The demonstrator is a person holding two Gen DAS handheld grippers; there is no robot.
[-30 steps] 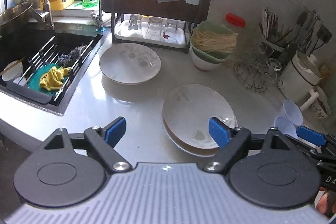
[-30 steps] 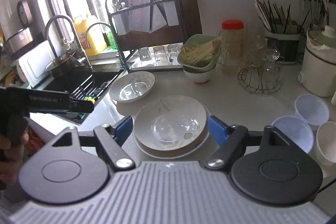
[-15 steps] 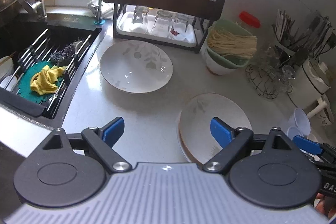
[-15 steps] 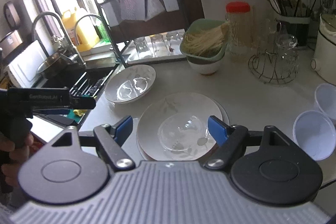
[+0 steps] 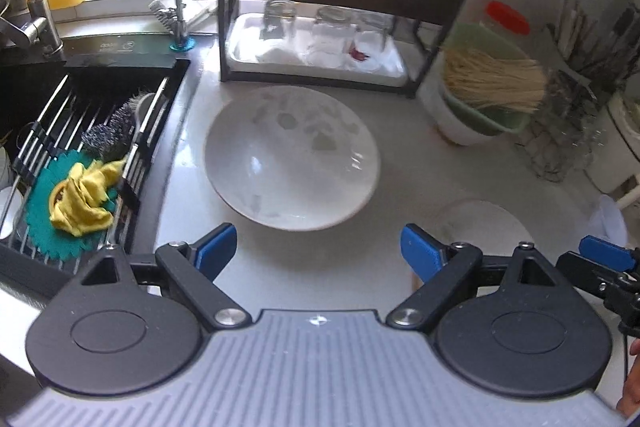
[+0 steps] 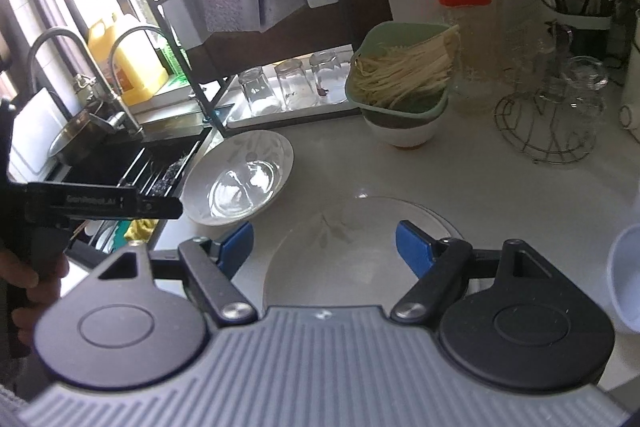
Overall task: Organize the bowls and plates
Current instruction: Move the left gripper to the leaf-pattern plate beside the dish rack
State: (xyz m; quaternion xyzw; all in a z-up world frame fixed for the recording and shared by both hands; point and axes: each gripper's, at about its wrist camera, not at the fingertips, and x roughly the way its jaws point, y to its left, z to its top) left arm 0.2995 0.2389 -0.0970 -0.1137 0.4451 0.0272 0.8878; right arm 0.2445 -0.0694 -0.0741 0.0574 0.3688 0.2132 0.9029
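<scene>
**Both grippers wide, nothing held, over the counter**

Going L to R, we see the sink (image 5: 92, 95) w/ a yellow cloth (image 5: 82, 197) on a teal mat (image 5: 44, 195) in its rack. Next, the lone plate (image 5: 292, 163) sits on the counter (image 5: 400, 155) just beside the sink and in front of the black rack (image 5: 320, 39) w/ upturned glasses. Our left gripper (image 5: 316, 251) hangs over that plate's near edge, blue pads spread apart, nothing between them, no contact. Further R, the plate stack (image 6: 360, 247) lies just beside the lone plate, apart from it; our right gripper (image 6: 324, 247) hovers above the stack, likewise spread and empty. Behind, a green bowl of noodles (image 6: 400, 79) rests on a white bowl (image 6: 404, 135). Far R edge: a small white cup (image 6: 624, 275), partly cut off.
</scene>
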